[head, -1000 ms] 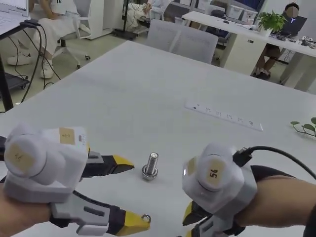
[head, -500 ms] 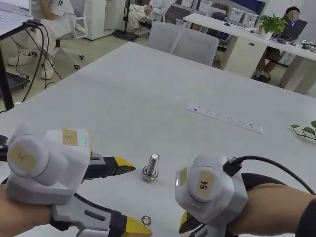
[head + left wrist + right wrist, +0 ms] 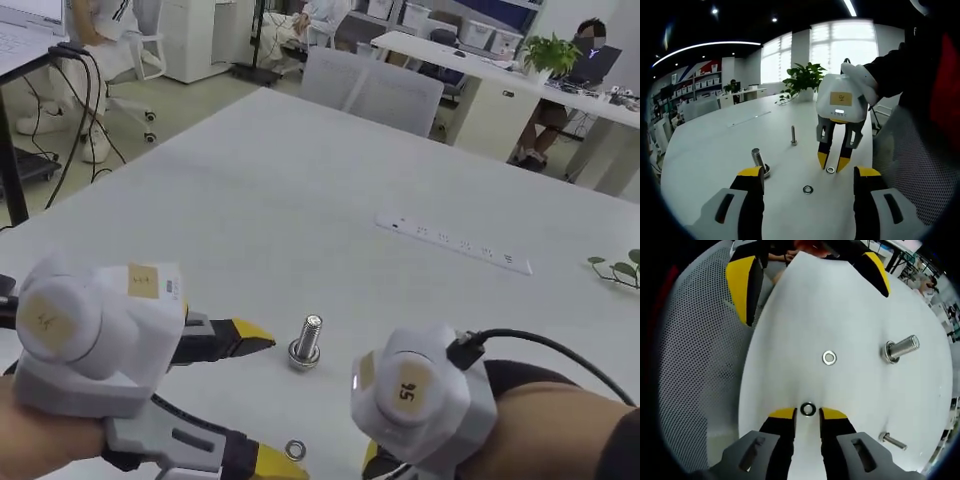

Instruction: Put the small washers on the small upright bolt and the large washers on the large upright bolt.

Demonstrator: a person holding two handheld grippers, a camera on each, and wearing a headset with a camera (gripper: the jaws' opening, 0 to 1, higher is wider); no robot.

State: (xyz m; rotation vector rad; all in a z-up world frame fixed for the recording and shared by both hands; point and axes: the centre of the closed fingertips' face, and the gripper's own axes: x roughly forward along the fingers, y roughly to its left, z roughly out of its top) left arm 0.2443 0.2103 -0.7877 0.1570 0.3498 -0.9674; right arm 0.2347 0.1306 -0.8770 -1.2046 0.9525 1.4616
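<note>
The large bolt stands upright mid-table with a washer at its base. The small bolt stands farther off. My right gripper points down at the table, its jaws narrowly apart with a dark washer lying between the tips, not lifted. From the left gripper view I see the right gripper straddling that washer. A second washer lies flat on the table between the wide-open jaws of my left gripper, which holds nothing.
A white power strip lies across the table beyond the bolts. A plant sprig sits at the right edge. Grey chairs stand at the far side. The near table edge lies just beside the right gripper.
My right gripper has sunk lower and come nearer the front table edge. The left gripper has barely shifted. The head camera has tilted a little.
</note>
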